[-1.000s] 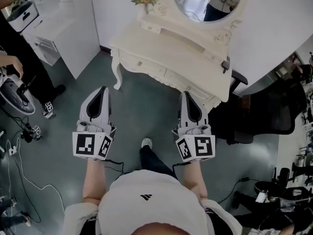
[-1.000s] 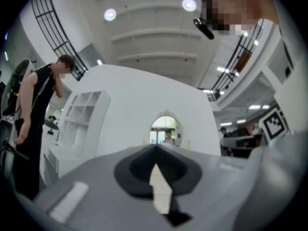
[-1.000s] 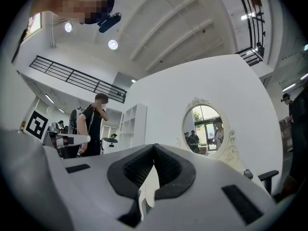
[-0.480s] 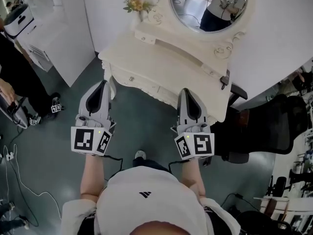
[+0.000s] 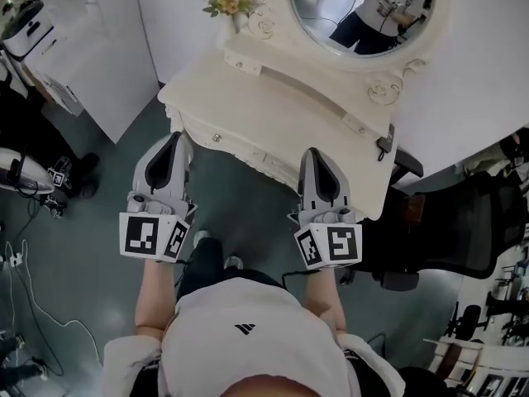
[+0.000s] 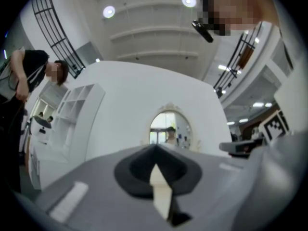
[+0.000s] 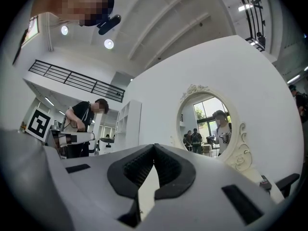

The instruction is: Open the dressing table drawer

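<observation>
Drawer visible from head view only: shut, in front of dressing table, just ahead of left gripper and right gripper, both clenched on nothing. From gripper views, only mirror and wall. Nearer the table than a second ago.

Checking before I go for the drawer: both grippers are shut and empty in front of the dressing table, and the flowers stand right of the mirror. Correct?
Not quite. In the head view the flowers stand left of the mirror, not right. The rest holds: the left gripper and right gripper are shut and empty in front of the dressing table.
</observation>
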